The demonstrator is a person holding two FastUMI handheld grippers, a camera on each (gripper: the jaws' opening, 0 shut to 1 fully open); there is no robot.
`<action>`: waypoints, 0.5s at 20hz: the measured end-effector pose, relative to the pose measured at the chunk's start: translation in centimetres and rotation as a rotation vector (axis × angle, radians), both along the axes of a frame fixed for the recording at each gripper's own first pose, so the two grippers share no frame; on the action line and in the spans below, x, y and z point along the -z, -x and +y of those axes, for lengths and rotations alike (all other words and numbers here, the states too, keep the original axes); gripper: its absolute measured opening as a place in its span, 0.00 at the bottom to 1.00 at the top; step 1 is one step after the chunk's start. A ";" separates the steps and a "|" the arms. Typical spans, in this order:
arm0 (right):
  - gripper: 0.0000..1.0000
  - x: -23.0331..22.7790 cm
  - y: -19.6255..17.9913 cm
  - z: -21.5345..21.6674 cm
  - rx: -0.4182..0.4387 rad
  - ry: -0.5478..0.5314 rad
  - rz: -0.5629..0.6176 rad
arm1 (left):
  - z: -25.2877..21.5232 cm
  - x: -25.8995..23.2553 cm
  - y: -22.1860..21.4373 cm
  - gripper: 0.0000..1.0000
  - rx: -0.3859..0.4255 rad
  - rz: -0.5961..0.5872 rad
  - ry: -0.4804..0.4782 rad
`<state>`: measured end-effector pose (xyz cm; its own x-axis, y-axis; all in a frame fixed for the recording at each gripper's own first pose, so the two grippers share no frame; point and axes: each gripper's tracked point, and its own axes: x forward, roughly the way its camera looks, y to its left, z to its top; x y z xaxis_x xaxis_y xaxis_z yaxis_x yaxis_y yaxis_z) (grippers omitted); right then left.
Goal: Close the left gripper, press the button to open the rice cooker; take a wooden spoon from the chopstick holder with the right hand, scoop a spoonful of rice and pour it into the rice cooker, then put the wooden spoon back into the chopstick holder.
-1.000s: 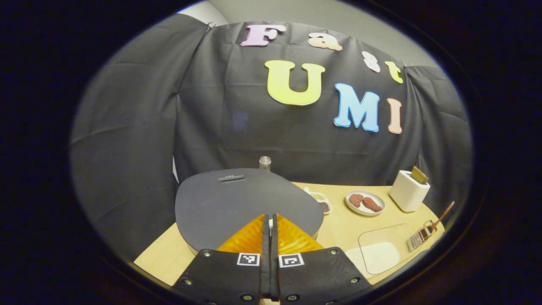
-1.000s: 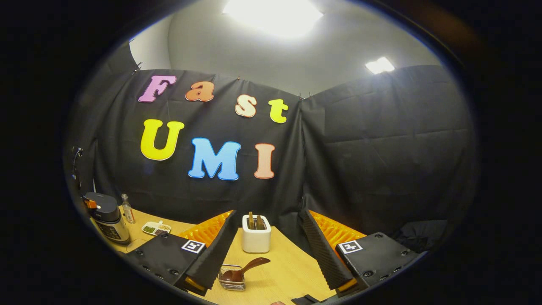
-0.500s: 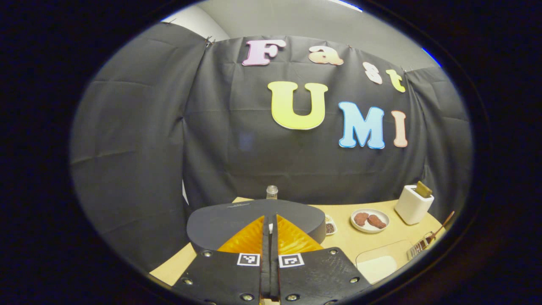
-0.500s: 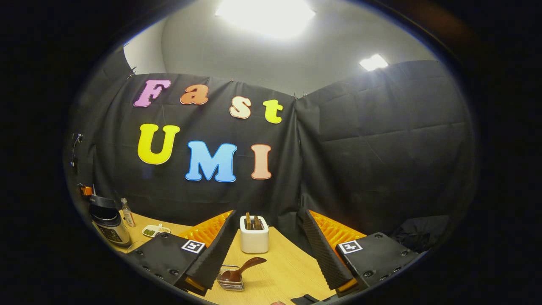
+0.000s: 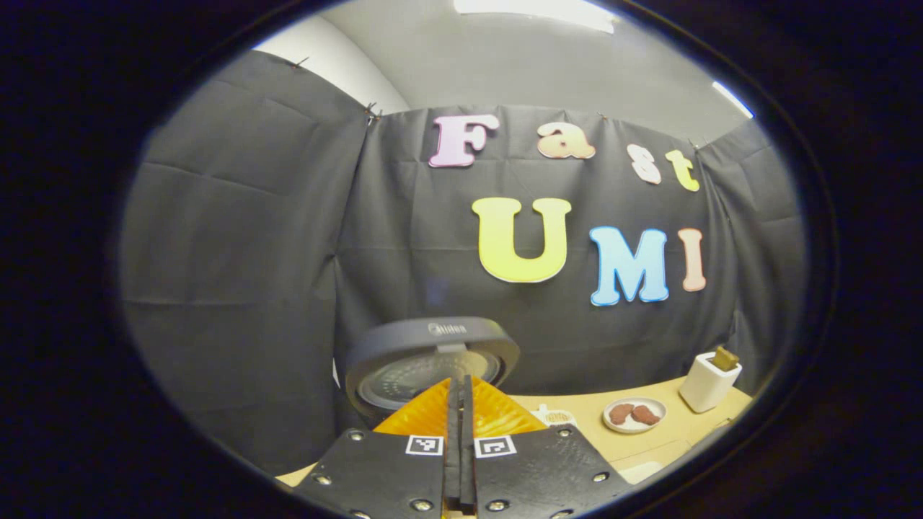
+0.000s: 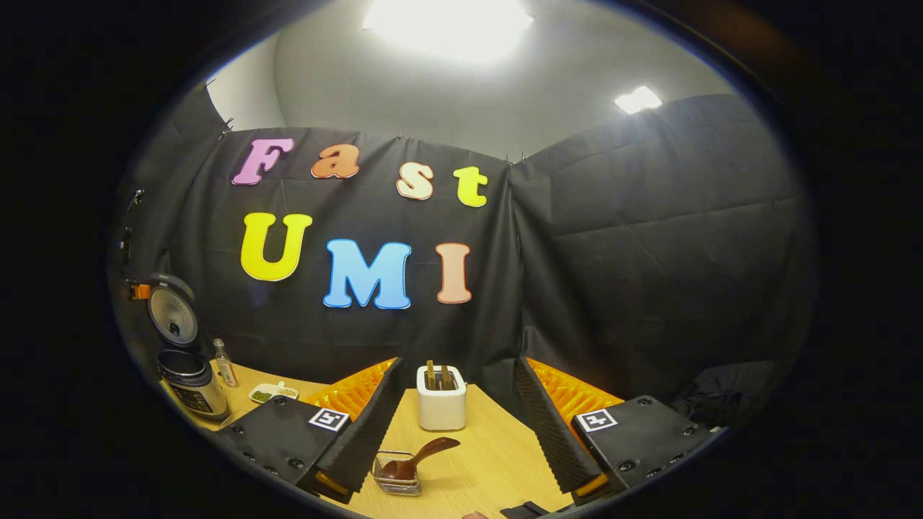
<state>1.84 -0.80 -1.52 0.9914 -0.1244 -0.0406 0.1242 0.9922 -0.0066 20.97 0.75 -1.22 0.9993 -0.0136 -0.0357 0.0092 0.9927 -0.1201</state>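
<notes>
Both grippers free | left gripper (image 5: pixel 459 404) closed | right gripper (image 6: pixel 457 432) agape (straddling wooden spoon (image 6: pixel 412 461))

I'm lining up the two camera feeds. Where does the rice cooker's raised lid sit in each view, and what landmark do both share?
Left gripper view: the rice cooker lid stands open at lower centre, right behind the shut left gripper.
Right gripper view: the lid is small at the far left edge, raised above the cooker pot.
Shared landmark: the white toaster on the wooden table.
</notes>
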 end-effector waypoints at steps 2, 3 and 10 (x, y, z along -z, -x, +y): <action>0.98 0.3 -0.5 0.0 -0.011 -0.009 0.002 | 0.0 -1.4 1.1 0.00 0.001 -0.020 -0.014; 0.98 0.6 -0.7 0.0 -0.017 -0.014 0.005 | -0.1 -1.8 2.1 0.00 -0.001 -0.032 -0.024; 0.98 3.7 -3.8 0.2 -0.071 -0.100 0.073 | -0.1 -5.3 7.0 0.89 -0.029 -0.117 -0.059</action>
<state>5.62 -0.56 -5.21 0.9915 -0.0461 -0.1217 0.0569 0.9946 0.0865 13.96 0.63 4.10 0.9966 0.0144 0.0812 -0.0095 0.9981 -0.0609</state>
